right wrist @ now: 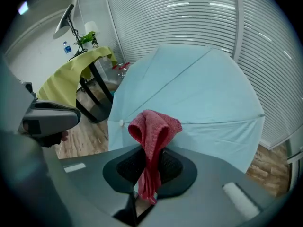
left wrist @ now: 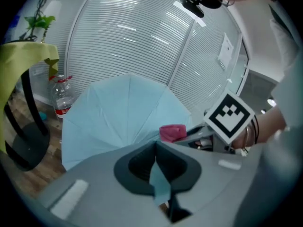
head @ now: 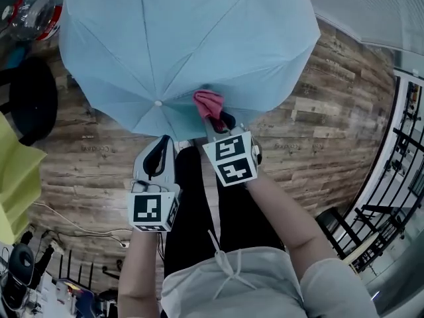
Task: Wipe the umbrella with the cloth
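Left gripper [head: 161, 146]: jaws pinched on the umbrella [head: 185, 38] canopy edge; only the left gripper view shows the fabric strip between them.
Umbrella: open, light blue, on wood floor [head: 318, 118].
Right gripper [head: 218, 123]: clamped on red cloth [head: 208, 103], which touches the canopy.
Left gripper view only: water bottle [left wrist: 61, 97] behind the umbrella.

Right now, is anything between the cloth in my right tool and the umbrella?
Nothing visible does. The red cloth, clamped in the right tool, faces the blue umbrella canopy directly; the left tool pinches the canopy edge beside it.
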Tool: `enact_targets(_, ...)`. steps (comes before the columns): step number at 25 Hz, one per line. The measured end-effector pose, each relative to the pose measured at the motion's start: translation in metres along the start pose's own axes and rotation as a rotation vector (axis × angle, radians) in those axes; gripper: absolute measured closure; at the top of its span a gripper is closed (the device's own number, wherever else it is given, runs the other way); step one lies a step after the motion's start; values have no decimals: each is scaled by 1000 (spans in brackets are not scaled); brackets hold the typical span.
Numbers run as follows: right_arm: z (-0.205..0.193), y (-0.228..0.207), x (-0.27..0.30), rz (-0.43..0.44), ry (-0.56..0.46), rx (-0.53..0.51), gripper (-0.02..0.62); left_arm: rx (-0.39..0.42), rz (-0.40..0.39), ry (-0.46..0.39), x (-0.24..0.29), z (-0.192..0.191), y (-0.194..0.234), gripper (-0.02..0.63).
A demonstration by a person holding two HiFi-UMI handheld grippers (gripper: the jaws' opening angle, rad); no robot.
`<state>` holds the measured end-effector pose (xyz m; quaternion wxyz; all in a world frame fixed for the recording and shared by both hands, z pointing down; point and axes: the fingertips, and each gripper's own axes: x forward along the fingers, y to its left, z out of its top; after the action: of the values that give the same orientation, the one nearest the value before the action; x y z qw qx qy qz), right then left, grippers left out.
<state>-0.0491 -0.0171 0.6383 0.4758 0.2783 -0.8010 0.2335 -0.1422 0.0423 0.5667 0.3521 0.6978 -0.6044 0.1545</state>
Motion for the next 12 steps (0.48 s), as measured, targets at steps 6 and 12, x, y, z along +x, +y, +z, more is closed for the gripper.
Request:
enact_targets(6, 12, 58, 41, 51, -7, -78, 538, -63, 69, -1, -32, -35, 59, 600)
enact_targets(12, 5, 71, 59, 83, 11, -73, 538, -109, 84, -13, -45, -47, 71, 600)
